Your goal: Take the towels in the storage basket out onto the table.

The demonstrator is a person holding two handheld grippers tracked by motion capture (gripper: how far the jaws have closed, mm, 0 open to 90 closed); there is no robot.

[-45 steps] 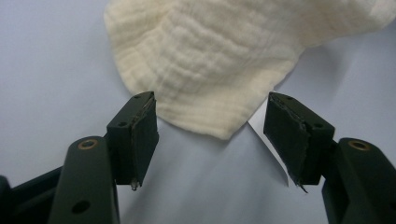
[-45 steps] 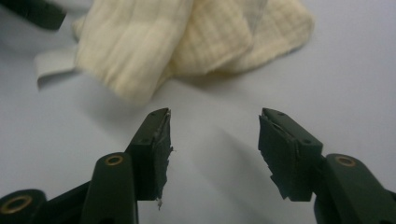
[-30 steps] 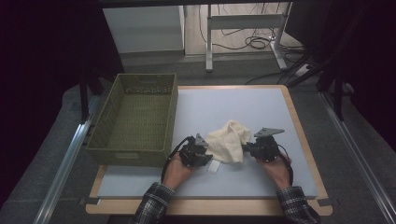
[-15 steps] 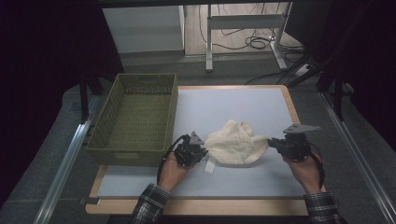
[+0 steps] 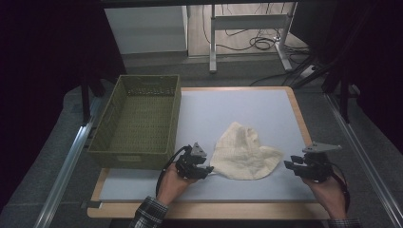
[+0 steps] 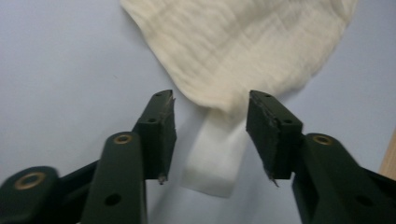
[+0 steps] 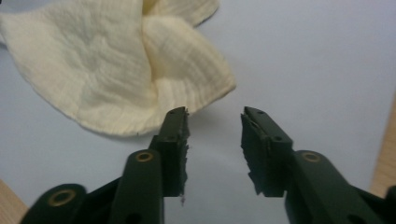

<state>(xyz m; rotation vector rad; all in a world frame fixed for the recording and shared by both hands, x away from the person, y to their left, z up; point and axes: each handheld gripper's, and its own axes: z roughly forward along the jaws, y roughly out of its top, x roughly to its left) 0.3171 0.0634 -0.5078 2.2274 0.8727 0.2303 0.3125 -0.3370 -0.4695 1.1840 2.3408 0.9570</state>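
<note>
Two tongs are seen parted at opposite ends of the cream cloth (image 5: pixel 244 153), which lies spread on the surface (image 5: pixel 237 111) beside the green basket (image 5: pixel 138 121). Left tongs (image 6: pixel 210 119) and right tongs (image 7: pixel 214 128) have just been opening, nothing gripped, apparently after being used to stretch the cloth flat.

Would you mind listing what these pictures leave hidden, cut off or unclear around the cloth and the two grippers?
- Cloth: in the left gripper view, its far part is cut off by the top edge.
- White tag: any print on it is blurred; its upper end hides under the cloth.
- Basket: in the high view, its near wall hides the floor just behind it.
- Right gripper: in the high view, its jaws are too small and dark to judge.
</note>
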